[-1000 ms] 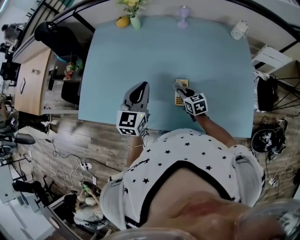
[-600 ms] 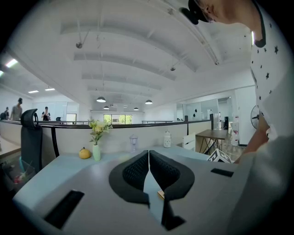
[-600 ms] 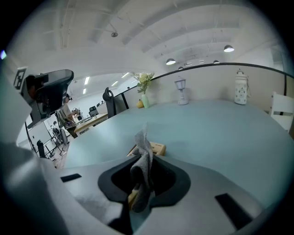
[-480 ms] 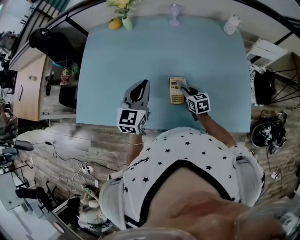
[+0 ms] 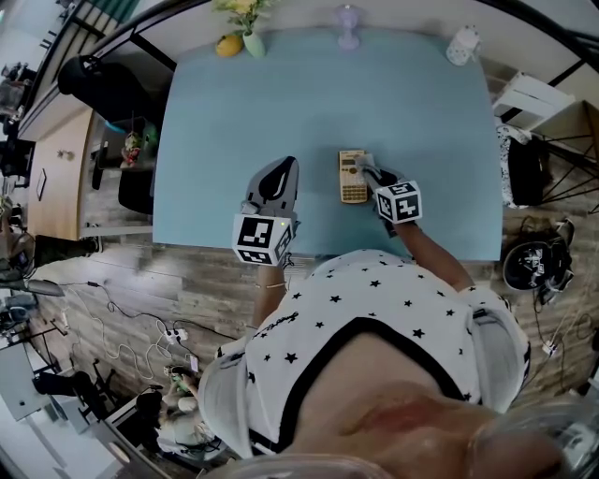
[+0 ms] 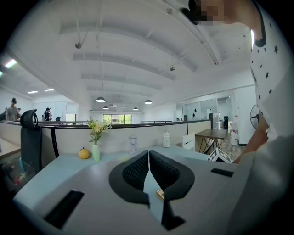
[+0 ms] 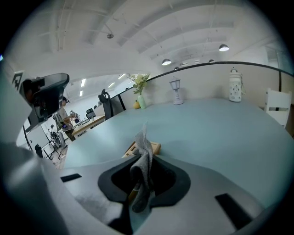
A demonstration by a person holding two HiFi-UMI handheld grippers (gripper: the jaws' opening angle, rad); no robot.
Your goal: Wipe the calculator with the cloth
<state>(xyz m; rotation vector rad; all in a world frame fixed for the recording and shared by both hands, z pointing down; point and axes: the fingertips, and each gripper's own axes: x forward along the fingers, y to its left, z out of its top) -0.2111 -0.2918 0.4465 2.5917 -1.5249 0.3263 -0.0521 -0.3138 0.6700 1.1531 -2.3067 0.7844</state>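
A tan calculator (image 5: 353,176) lies on the light blue table (image 5: 281,103), near its front edge. My right gripper (image 5: 372,176) is shut on a grey cloth (image 7: 144,161), and the cloth's end (image 5: 363,165) rests at the calculator's right side. In the right gripper view the calculator (image 7: 141,148) shows just beyond the jaws, mostly hidden by the cloth. My left gripper (image 5: 278,178) hovers over the table left of the calculator, jaws shut with nothing between them. A corner of the calculator (image 6: 160,194) peeks out below the left gripper (image 6: 148,158).
At the table's far edge stand a vase of flowers (image 5: 251,36), a yellow fruit (image 5: 229,45), a small clear lamp (image 5: 348,26) and a white lantern (image 5: 462,45). A black chair (image 5: 94,79) is left of the table. Cables lie on the wooden floor (image 5: 140,309).
The right gripper with the cloth slid from the calculator's middle toward its right edge, uncovering most of it. The head view shifted a little. The left gripper stayed put.
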